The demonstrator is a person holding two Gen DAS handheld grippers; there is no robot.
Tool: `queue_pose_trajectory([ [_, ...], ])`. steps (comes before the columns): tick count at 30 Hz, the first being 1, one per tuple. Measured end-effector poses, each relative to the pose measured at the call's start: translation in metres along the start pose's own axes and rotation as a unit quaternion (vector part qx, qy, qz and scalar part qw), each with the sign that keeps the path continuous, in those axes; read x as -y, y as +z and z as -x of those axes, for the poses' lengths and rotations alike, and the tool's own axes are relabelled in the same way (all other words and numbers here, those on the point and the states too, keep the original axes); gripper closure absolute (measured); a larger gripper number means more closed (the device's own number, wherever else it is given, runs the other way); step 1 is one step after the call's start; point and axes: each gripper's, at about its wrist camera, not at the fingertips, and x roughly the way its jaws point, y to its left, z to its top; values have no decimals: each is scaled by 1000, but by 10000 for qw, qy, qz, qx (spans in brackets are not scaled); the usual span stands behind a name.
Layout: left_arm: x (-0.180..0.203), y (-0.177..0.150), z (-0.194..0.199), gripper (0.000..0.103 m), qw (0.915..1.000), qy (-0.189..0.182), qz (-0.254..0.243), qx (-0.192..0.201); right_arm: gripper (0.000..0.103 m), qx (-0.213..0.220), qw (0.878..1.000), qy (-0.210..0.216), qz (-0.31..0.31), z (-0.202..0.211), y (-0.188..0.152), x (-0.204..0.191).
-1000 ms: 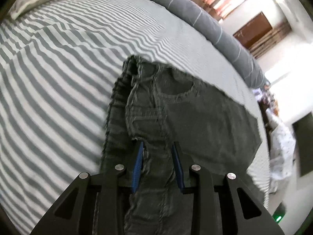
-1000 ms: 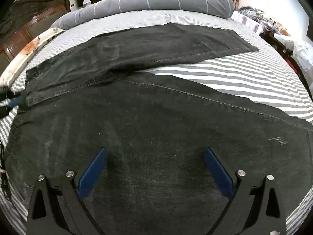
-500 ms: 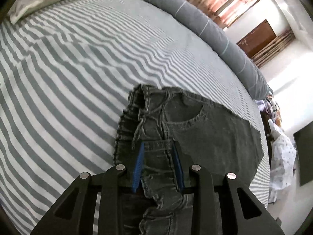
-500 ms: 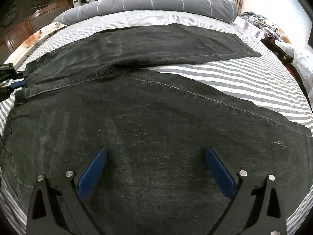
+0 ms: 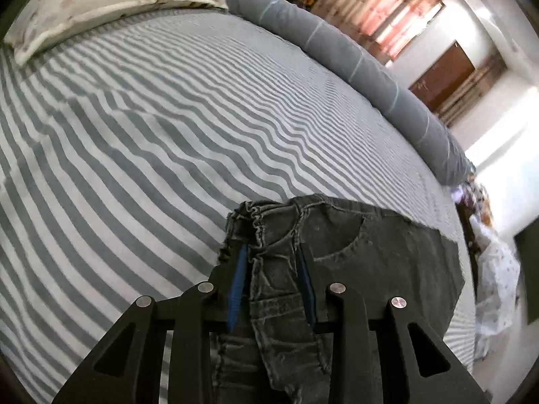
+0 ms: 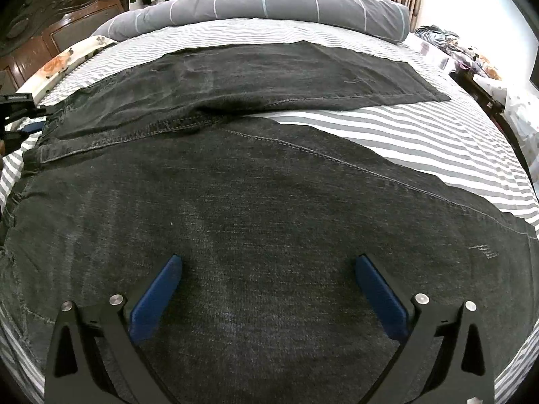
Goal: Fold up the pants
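Dark grey denim pants [image 6: 256, 202] lie spread on a striped bed, both legs running to the right with a wedge of sheet between them. My left gripper [image 5: 273, 252] is shut on the bunched waistband [image 5: 269, 232] of the pants, the cloth pinched between its blue pads. That same gripper [image 6: 20, 118] shows at the far left edge in the right wrist view, at the waist end. My right gripper [image 6: 266, 262] hovers wide open over the near leg, nothing between its fingers.
The grey-and-white striped sheet [image 5: 151, 141] covers the bed. A long grey bolster [image 6: 269, 3] lies along the far side, a floral pillow [image 5: 101, 3] by the wooden headboard [image 6: 50, 23]. Clutter and clothes [image 6: 471, 57] sit past the bed's right side.
My left gripper has carried the waistband along, so less of the pants and more striped sheet fills its view. In the right wrist view the waist end has shifted slightly; the right gripper stays put.
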Motion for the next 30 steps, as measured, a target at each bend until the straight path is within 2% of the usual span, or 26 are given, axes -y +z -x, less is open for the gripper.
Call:
queue_pose_trajectory([
  [3,0,3,4,72,9999,-34,-94,21,0,6,10000,-7,6,0,0,0],
  [11,-9,9,-16,72,9993,-302,118,-180,0,-41,10000,-37,8,0,1,-2],
  [15,-1,16,-15,72,9973,-696,162,-193,2,-74,10000,-20,14,3,4,-1],
  [16,3,16,-17,72,9954,-901,188,-266,3,-91,9999,-37,35,3,5,0],
  [17,8,14,-19,72,9933,-1096,141,-347,3,-97,9999,-59,53,3,6,1],
  [18,12,13,-20,72,9929,-1137,53,-352,3,-93,9999,-93,68,3,7,2],
  [21,17,15,-25,71,9964,-775,-126,-318,3,-30,9998,-159,68,6,13,7],
  [23,7,19,-36,71,9967,-662,268,-391,3,-2,9999,-145,39,7,18,11],
  [25,-2,23,-38,71,9934,-841,710,-316,3,18,9999,-147,58,8,24,14],
  [28,-2,24,-35,71,9911,-998,868,-151,3,36,9997,-173,137,10,32,20],
  [30,7,22,-27,93,9942,-894,602,62,3,63,9995,-175,255,9,43,28],
])
